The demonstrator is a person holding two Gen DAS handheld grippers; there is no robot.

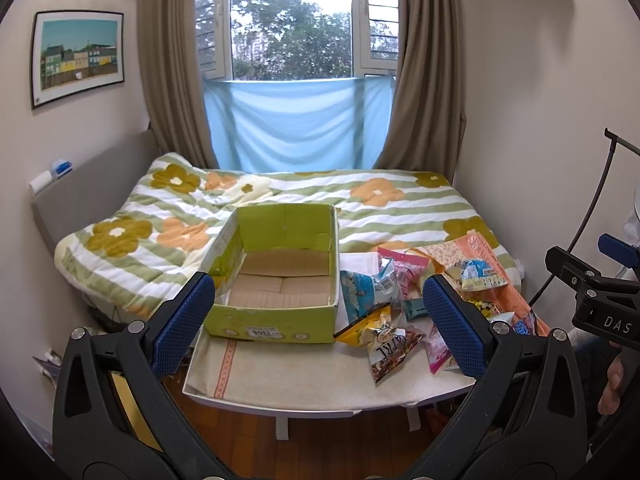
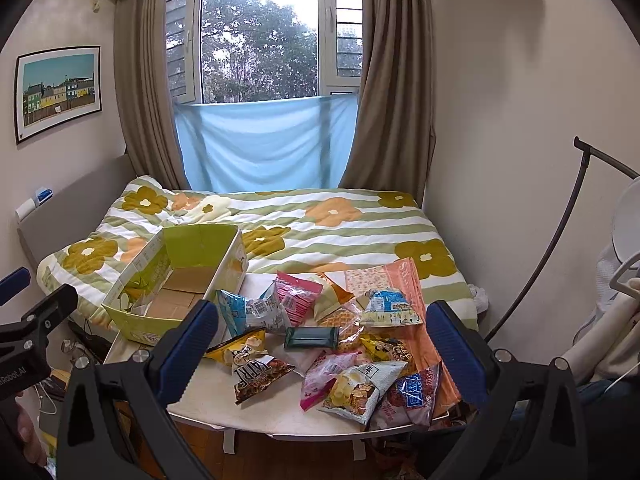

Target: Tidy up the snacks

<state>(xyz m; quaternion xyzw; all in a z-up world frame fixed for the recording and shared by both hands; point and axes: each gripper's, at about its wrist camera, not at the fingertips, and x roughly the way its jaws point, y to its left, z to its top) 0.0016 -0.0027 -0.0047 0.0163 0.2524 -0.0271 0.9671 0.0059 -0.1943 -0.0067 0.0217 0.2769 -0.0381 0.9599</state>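
Two grippers, left (image 1: 318, 320) and right (image 2: 322, 342), hung with jaws apart and empty short of the table (image 2: 280, 416), nothing yet packed: box (image 1: 280, 276) bare, snack packets (image 2: 340, 344) heaped right of it, first pick likely next.

Soft grey daylight pours through the tall white-framed glass window (image 1: 292, 20), washed out near its top. The room is evenly lit, shadows faint. Fisheye bending curves walls, corners black.
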